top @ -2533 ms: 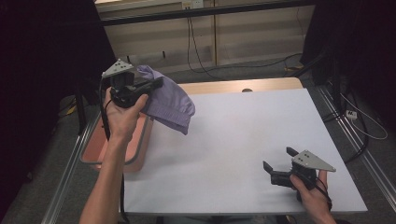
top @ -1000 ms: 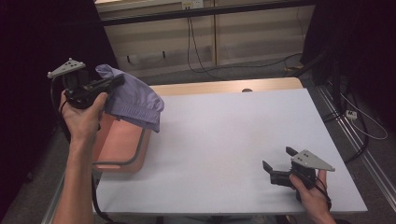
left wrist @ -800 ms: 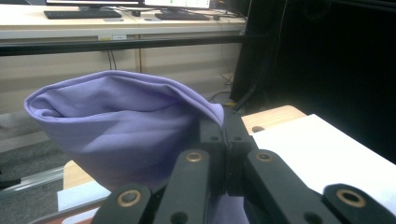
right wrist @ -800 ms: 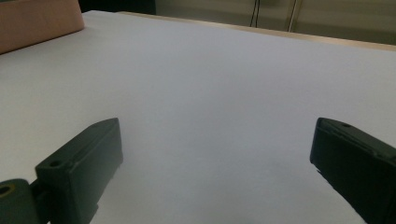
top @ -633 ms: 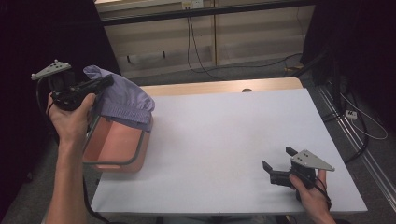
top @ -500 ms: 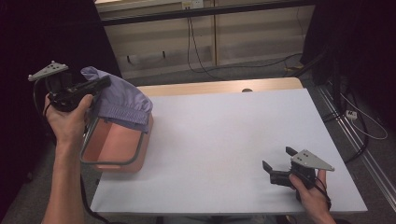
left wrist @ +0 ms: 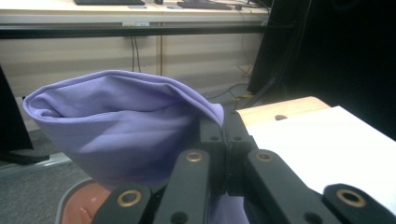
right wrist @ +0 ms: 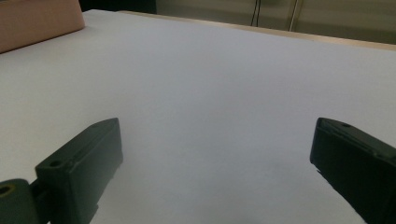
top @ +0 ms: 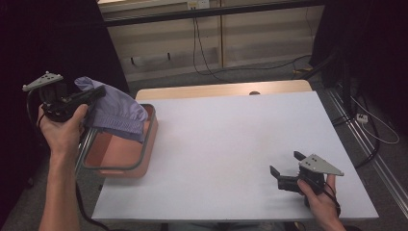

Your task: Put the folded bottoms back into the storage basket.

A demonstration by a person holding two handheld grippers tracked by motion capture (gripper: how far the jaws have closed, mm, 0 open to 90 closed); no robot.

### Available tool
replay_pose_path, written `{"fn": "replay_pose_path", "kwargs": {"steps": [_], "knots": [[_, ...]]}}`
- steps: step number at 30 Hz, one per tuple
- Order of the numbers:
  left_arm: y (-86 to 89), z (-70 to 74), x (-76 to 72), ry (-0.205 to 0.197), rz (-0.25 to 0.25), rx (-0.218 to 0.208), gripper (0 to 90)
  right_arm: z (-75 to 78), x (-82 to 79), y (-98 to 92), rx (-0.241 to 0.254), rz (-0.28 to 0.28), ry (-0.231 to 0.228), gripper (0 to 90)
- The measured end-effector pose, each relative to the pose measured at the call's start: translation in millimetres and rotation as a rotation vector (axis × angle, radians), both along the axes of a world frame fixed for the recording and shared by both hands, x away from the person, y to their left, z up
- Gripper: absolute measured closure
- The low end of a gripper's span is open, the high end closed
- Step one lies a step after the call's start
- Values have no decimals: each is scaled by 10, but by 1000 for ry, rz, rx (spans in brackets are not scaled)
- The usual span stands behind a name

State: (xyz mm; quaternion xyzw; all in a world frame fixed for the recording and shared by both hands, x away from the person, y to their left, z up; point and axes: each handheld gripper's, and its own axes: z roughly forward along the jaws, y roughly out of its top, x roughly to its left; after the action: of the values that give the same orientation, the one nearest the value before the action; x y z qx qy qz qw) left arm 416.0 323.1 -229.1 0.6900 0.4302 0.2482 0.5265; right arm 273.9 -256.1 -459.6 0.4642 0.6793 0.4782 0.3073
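Note:
A folded lilac cloth [top: 115, 114] hangs from my left gripper [top: 98, 92], whose jaws are shut on its edge. The cloth [left wrist: 116, 135] bulges wide in the left gripper view, pinched at the gripper [left wrist: 226, 128] tips. It hangs over the pink-brown basket [top: 149, 144] that sits at the table's left edge. My right gripper [top: 285, 168] rests near the front right of the white table [top: 231, 144], held by a hand. Its jaws stand wide apart in the right gripper view, gripper [right wrist: 215, 163] with nothing but bare tabletop between them.
The basket [right wrist: 37, 21] corner shows far off in the right gripper view. A wooden strip [top: 221, 89] runs along the table's far edge. Cables [top: 370, 130] lie on the floor to the right. Behind stands a low wall with a dark rail.
My left hand has carried the cloth leftward and slightly down, from over the table's left part to over the basket. The right gripper has stayed put.

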Motion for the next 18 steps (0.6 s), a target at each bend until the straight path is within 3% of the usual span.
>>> {"fn": "replay_pose_path", "kwargs": {"steps": [18], "knots": [[185,-239,54,58,27,8,897,-1,4,2,-1,1,0,21]]}}
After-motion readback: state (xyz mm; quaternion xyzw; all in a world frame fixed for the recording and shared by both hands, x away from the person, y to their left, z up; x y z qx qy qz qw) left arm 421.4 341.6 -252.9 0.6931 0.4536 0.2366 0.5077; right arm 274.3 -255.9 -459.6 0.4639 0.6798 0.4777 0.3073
